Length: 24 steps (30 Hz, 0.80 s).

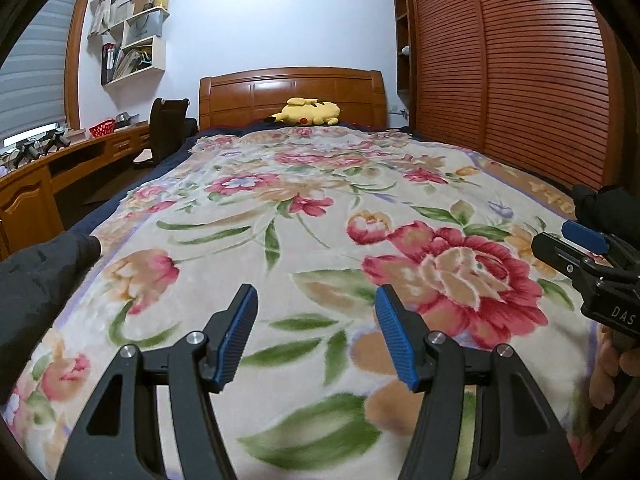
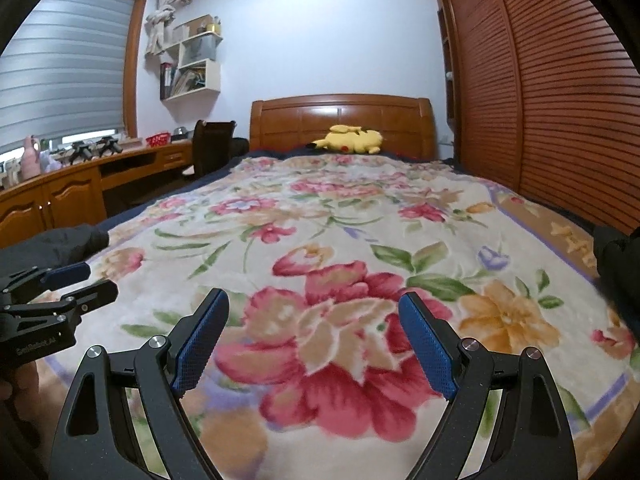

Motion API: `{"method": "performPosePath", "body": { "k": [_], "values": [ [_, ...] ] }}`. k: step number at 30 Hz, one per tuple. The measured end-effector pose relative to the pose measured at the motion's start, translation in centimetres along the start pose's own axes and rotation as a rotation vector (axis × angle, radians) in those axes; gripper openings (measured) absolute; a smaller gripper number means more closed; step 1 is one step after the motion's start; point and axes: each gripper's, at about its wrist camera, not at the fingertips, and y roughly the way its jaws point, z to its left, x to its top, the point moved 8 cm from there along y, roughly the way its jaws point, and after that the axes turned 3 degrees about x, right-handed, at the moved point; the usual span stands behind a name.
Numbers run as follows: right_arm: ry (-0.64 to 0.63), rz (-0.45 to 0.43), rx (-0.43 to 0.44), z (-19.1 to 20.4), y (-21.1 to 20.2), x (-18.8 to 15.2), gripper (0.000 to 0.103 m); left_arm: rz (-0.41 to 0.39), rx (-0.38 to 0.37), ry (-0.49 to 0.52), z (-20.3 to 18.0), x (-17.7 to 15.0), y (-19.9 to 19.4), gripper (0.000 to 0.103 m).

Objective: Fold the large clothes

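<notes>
left gripper [image 1: 316, 300] gaping, empty | right gripper [image 2: 314, 308] gaping, empty | risk: dark garment [image 1: 36, 276] at bed's edge could slide off when tugged

A big dark piece of clothing [image 1: 40, 280] lies bunched up at the left edge of the bed, soft and wrinkly. Another dark bit [image 2: 618, 252] sits at the right edge (it may be the same clothing, but that is hard to tell). Nothing is folded yet.

free: floral blanket [image 1: 320, 216] middle | blocked: dark garment [image 1: 36, 280] left edge, wardrobe [image 1: 520, 72] right
</notes>
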Motion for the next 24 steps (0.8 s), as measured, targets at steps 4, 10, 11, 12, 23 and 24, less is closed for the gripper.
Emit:
{"method": "performPosePath", "body": {
  "k": [4,10,11,12,23,24],
  "values": [
    [0.006,0.002,-0.007,-0.26,-0.06,-0.18,0.089,-0.002,-0.006,-0.007,0.1,-0.03,-0.05,0.06],
    [0.009,0.002,-0.013,-0.63,-0.14,-0.3,0.089,0.007,-0.008,-0.007,0.23,-0.19,0.05,0.06],
    [0.009,0.002,-0.013,-0.65,-0.12,-0.3,0.089,0.009,-0.008,-0.007,0.17,-0.16,0.06,0.06],
    [0.009,0.003,-0.011,-0.65,-0.12,-0.32,0.089,0.011,-0.009,-0.006,0.17,-0.19,0.04,0.06],
    [0.009,0.003,-0.011,-0.71,-0.13,-0.38,0.089,0.009,-0.007,-0.007,0.15,-0.25,0.02,0.061],
    [0.01,0.003,-0.011,-0.71,-0.13,-0.37,0.089,0.009,-0.007,-0.006,0.15,-0.23,0.01,0.061]
  ]
}}
